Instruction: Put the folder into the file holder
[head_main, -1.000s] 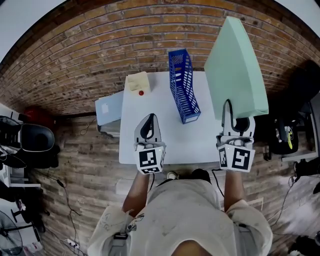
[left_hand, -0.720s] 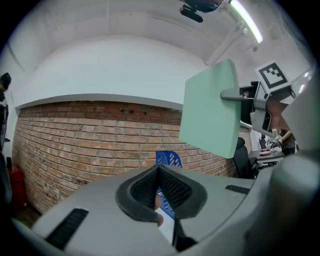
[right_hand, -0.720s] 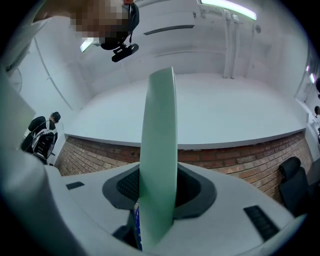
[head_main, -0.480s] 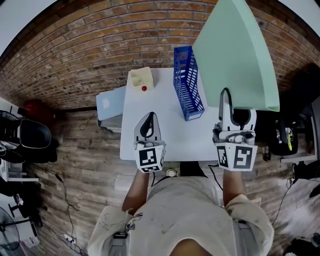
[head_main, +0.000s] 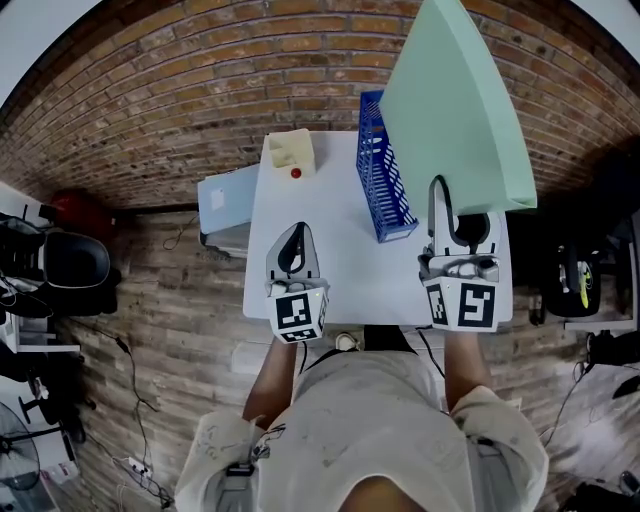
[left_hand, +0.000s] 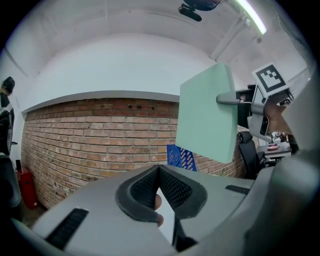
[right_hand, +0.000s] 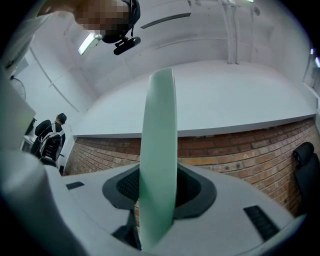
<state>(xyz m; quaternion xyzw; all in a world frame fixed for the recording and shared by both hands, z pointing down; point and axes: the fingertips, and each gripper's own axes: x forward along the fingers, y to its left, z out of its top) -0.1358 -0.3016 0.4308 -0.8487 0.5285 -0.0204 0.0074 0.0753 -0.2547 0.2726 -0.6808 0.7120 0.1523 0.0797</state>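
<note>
My right gripper (head_main: 456, 215) is shut on the lower edge of a large pale green folder (head_main: 455, 100) and holds it upright in the air. The folder's left side overlaps the right of the blue mesh file holder (head_main: 385, 175), which stands on the white table (head_main: 330, 250). In the right gripper view the folder (right_hand: 159, 150) stands edge-on between the jaws. My left gripper (head_main: 296, 235) hovers over the table's front left, shut and empty. In the left gripper view (left_hand: 159, 170) I see the folder (left_hand: 207, 117), the holder (left_hand: 180, 156) and the right gripper (left_hand: 260, 105).
A small beige box (head_main: 290, 150) with a red item (head_main: 295, 173) beside it sits at the table's far left corner. A pale blue box (head_main: 228, 205) stands left of the table. A black chair (head_main: 70, 280) is further left. The surroundings are brick.
The right gripper has carried the folder up and to the left, so it now overlaps the file holder. The left gripper has stayed where it was.
</note>
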